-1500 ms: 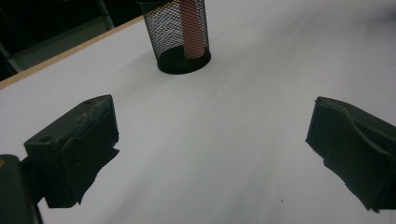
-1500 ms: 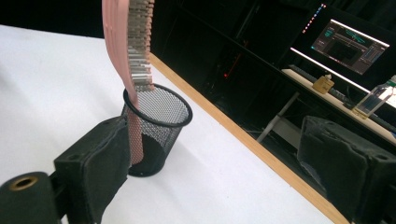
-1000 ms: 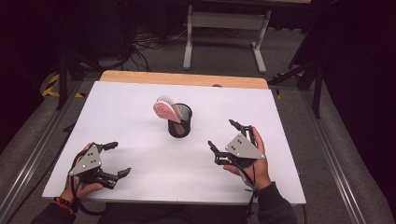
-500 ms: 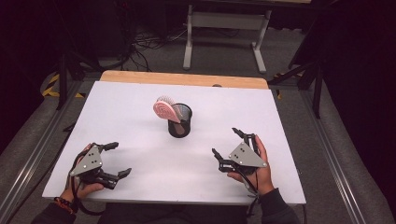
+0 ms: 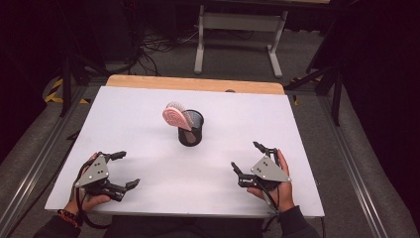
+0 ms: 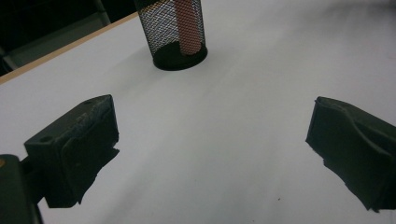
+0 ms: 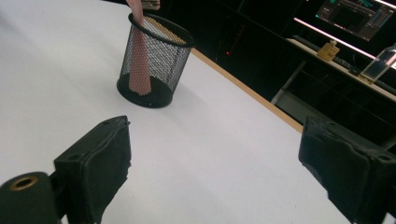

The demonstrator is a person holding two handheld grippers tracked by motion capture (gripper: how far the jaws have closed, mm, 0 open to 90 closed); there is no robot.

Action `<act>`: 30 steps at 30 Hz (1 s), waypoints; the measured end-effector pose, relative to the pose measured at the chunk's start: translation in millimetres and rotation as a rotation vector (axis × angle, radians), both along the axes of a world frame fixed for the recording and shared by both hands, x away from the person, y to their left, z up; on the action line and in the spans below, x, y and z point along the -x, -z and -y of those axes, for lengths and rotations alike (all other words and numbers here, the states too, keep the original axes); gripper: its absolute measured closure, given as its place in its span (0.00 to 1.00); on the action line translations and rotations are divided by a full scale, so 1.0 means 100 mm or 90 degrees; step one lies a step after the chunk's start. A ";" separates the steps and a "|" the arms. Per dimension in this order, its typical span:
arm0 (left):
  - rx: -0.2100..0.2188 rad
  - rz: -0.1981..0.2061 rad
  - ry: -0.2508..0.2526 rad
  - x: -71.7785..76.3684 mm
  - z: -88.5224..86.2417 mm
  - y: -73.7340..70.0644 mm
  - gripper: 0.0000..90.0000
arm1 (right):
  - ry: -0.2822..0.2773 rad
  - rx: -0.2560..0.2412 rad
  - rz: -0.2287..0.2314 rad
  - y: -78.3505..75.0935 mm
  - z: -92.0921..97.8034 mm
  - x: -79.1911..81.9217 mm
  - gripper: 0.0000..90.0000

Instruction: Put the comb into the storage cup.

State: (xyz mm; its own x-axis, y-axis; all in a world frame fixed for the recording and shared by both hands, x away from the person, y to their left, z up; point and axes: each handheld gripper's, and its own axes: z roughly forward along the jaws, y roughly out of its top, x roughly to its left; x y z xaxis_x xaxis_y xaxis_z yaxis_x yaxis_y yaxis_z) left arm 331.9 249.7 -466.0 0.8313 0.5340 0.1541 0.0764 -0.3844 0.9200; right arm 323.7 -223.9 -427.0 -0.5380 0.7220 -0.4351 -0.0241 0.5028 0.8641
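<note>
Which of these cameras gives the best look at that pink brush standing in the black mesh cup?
The high view: it shows the pink brush whole, its oval head leaning over the rim of the black mesh cup. The right gripper view shows the handle through the mesh; the left gripper view, a shorter stretch.

We look along our right tool (image 7: 215, 158), its two black jaws set wide apart with nothing between them, low over the white surface (image 7: 210, 140). Ahead stands an upright black wire-mesh cup (image 7: 153, 60), holding a pink handle (image 7: 138, 56) that leans against its rim. A wooden edge strip (image 7: 247, 91) borders the surface.
</note>
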 end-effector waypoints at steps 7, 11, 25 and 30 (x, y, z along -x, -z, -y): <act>0.003 0.005 -0.003 0.01 0.00 -0.01 0.03 | 0.009 -0.025 -0.023 0.07 0.13 0.04 0.08; 0.003 0.002 -0.005 0.00 0.00 -0.01 0.03 | 0.023 -0.039 -0.035 0.12 0.23 0.05 0.07; 0.008 0.017 -0.023 0.02 -0.02 -0.03 0.02 | 0.030 -0.051 -0.049 0.24 0.46 0.01 0.03; 0.004 0.013 -0.024 0.02 -0.04 -0.02 0.02 | 0.028 -0.060 -0.047 0.23 0.48 -0.01 0.03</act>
State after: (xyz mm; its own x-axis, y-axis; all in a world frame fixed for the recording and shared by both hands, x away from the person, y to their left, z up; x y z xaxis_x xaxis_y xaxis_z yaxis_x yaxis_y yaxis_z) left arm 329.5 253.2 -463.9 0.8071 0.5662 0.1670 0.0722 -0.3755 0.9240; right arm 324.6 -271.5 -449.9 -0.5327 0.7814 -0.3250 0.0621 0.4190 0.9058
